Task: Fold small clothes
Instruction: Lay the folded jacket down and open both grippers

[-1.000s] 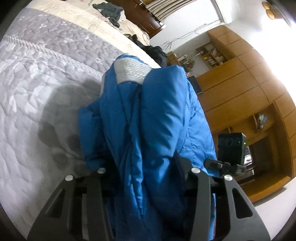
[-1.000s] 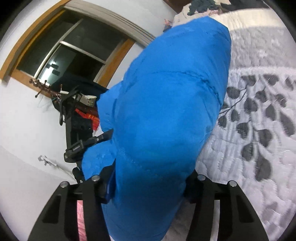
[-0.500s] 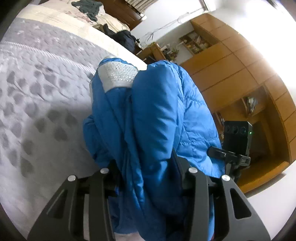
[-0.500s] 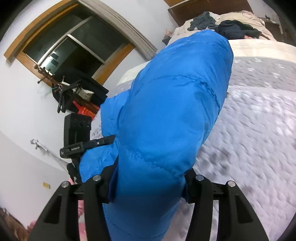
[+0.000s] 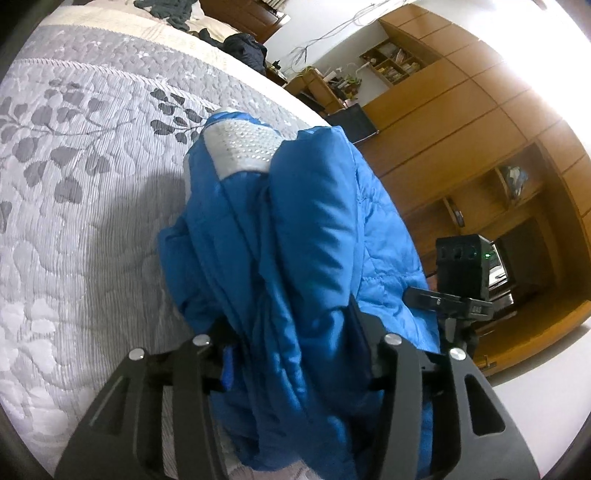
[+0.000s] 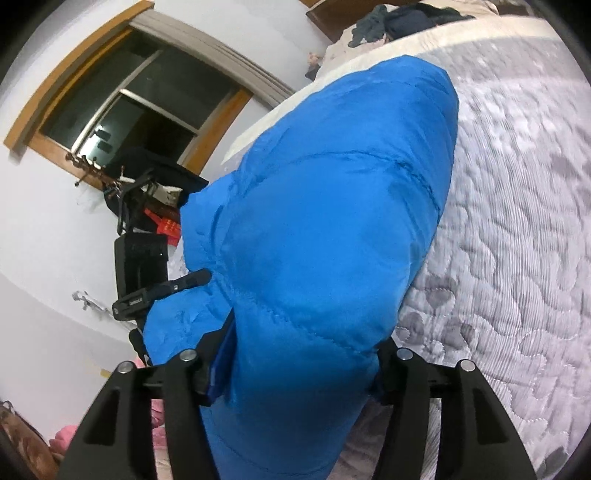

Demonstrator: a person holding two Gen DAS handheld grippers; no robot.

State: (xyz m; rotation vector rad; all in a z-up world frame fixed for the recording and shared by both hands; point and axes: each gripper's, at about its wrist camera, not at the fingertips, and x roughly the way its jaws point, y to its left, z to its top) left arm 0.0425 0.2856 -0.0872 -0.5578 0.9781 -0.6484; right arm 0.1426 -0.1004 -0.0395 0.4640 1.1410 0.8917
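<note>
A small blue puffer jacket (image 5: 295, 236) with a silver-grey studded patch (image 5: 240, 149) hangs bunched above the grey quilted bed. My left gripper (image 5: 291, 332) is shut on its fabric, which bulges up between the fingers and hides the tips. In the right wrist view the same blue jacket (image 6: 325, 221) fills the middle, and my right gripper (image 6: 291, 350) is shut on another part of it. Each wrist view shows the other gripper's black camera block beside the jacket: the right gripper (image 5: 461, 273) and the left gripper (image 6: 140, 266).
The grey leaf-patterned bedspread (image 5: 74, 184) spreads under the jacket. Dark clothes (image 6: 391, 18) lie piled at the bed's far end. Wooden wardrobes and shelves (image 5: 480, 129) stand on one side, a window (image 6: 129, 92) and a rack of bags (image 6: 147, 195) on the other.
Both grippers have kept hold of the jacket while tilting and shifting over the bed; the bedspread's leaf pattern now lies under the left view, and the window looms larger in the right view.
</note>
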